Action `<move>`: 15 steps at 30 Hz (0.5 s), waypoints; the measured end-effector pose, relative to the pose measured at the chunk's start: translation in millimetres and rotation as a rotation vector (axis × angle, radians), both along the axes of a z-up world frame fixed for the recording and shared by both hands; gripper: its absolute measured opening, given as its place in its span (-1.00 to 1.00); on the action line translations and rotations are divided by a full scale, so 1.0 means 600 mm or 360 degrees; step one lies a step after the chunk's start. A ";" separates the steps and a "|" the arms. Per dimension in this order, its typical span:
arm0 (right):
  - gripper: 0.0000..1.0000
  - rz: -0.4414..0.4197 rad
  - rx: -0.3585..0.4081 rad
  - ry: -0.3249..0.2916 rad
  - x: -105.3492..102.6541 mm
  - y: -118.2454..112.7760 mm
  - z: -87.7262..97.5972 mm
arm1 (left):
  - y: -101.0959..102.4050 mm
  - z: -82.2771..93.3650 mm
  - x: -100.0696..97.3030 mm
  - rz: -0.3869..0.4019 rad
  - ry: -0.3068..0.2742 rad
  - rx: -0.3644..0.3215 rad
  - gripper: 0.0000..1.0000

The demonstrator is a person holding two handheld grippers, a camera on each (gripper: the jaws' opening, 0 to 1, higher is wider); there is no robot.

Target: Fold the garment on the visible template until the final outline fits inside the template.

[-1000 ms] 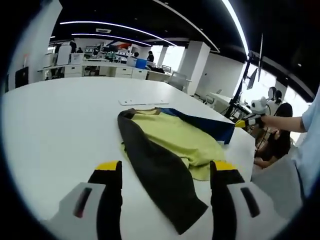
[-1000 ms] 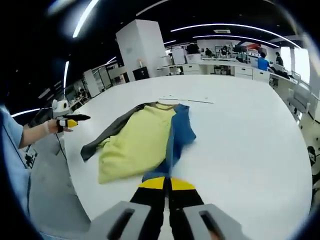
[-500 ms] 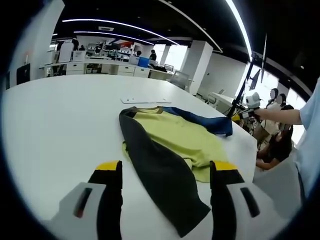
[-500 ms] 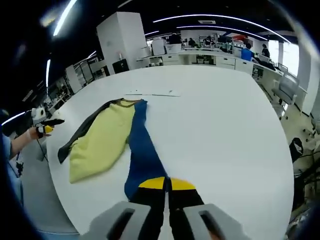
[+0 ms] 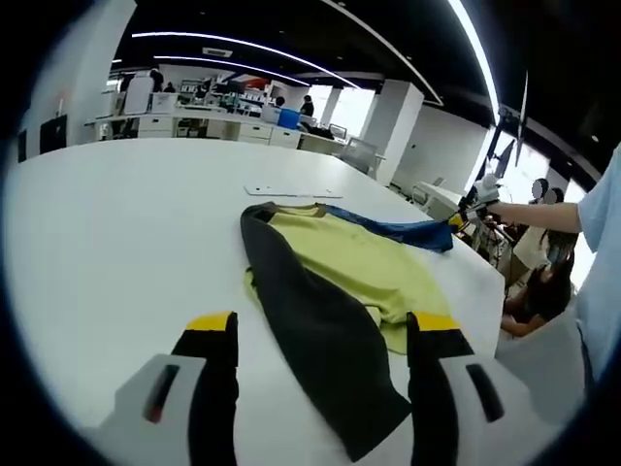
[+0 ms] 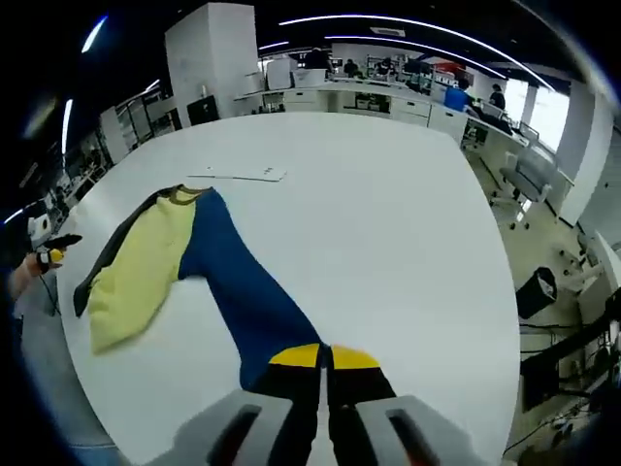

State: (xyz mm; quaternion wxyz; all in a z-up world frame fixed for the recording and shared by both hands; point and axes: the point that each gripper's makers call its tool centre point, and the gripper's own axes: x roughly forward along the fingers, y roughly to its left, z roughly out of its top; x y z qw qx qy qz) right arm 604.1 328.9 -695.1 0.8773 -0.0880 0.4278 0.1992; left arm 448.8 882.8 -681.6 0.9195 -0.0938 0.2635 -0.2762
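The garment lies on the white table [image 5: 107, 223]: a yellow body [image 5: 359, 267], a dark grey sleeve [image 5: 310, 330] and a blue sleeve [image 5: 393, 230]. My left gripper [image 5: 322, 325] is open, its yellow-tipped jaws wide apart over the near end of the grey sleeve. My right gripper [image 6: 320, 357] is shut on the end of the blue sleeve [image 6: 243, 291], which runs out straight from the yellow body [image 6: 136, 277]. In the left gripper view the right gripper [image 5: 464, 216] holds that sleeve end past the table's right edge.
A thin white strip [image 5: 291, 191] lies flat on the table just beyond the collar, also the strip [image 6: 238, 174] in the right gripper view. A person's hand [image 5: 524, 214] shows at the right. Office chairs [image 6: 529, 180] and a black bin [image 6: 536, 291] stand beyond the table edge.
My right gripper has drawn the blue sleeve off the yellow body and out sideways, stretching it straight. The left gripper has stayed open over the grey sleeve.
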 end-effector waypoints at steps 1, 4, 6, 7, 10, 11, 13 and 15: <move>-1.00 -0.0002 -0.0006 -0.0002 0.003 -0.002 0.000 | -0.001 -0.001 0.000 0.0002 0.0004 -0.0002 0.35; -1.00 -0.0006 -0.0045 -0.0005 0.029 -0.014 0.002 | -0.004 -0.005 -0.001 0.0001 0.0017 -0.0003 0.35; -1.00 -0.0004 -0.0072 -0.0002 0.045 -0.018 0.002 | -0.003 -0.007 0.000 0.0004 0.0025 -0.0003 0.35; -1.00 0.0003 -0.0090 -0.0001 0.051 -0.019 0.001 | -0.004 -0.009 -0.001 0.0008 0.0030 -0.0004 0.35; -1.00 -0.0003 -0.0123 -0.0001 0.072 -0.023 -0.004 | -0.002 -0.015 -0.001 0.0019 0.0048 -0.0003 0.35; -1.00 -0.0003 -0.0139 0.0013 0.079 -0.024 -0.009 | -0.002 -0.016 -0.002 0.0022 0.0054 -0.0007 0.35; -1.00 -0.0003 -0.0185 0.0071 0.082 -0.031 -0.022 | -0.002 -0.019 -0.003 0.0026 0.0062 -0.0005 0.35; -1.00 0.0001 -0.0208 0.0111 0.085 -0.035 -0.035 | -0.001 -0.024 -0.004 0.0032 0.0071 -0.0008 0.35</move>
